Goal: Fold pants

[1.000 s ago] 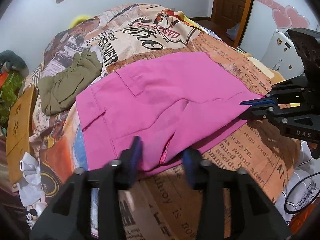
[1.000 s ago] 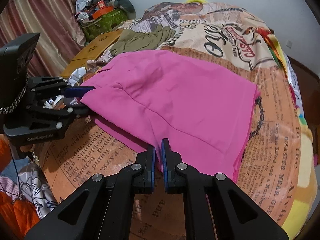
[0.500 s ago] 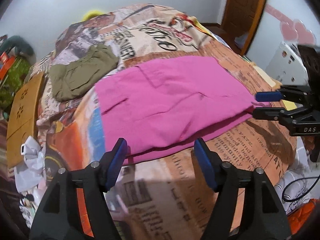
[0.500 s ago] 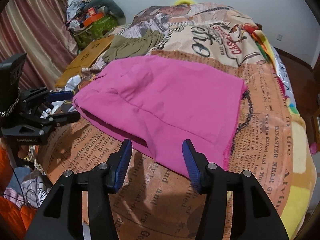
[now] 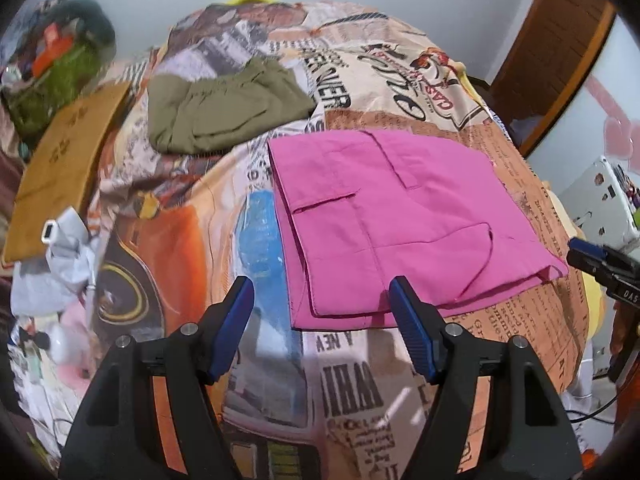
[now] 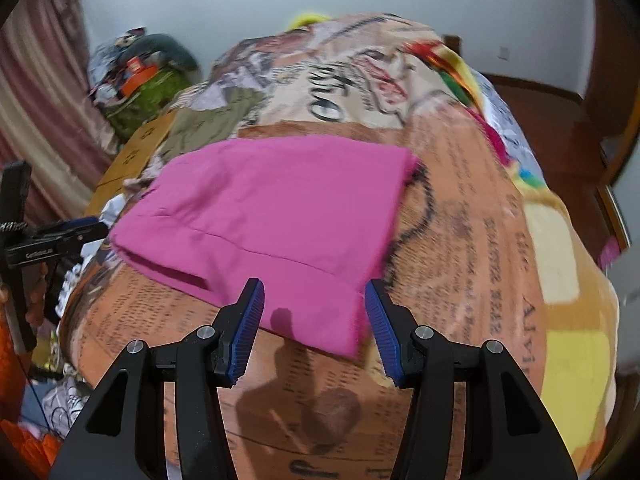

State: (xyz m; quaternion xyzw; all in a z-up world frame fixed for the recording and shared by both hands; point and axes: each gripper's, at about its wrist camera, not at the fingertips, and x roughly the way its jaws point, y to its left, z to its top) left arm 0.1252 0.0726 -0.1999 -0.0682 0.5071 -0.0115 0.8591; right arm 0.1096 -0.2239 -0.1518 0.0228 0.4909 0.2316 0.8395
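The pink pants [image 5: 400, 220] lie folded into a flat, roughly square stack on the bed [image 5: 360, 380], which is covered by a blanket printed with newspaper text and a car picture. The left tongs [image 5: 322, 330] hang spread wide just in front of the near edge of the stack, holding nothing. The right tongs [image 6: 314, 326] are spread wide too, empty, over the stack's corner on the other side. A bundle of olive-green clothes [image 5: 224, 108] sits farther up the bed, apart from the pants, next to a brown board [image 5: 64, 168] at the bedside.
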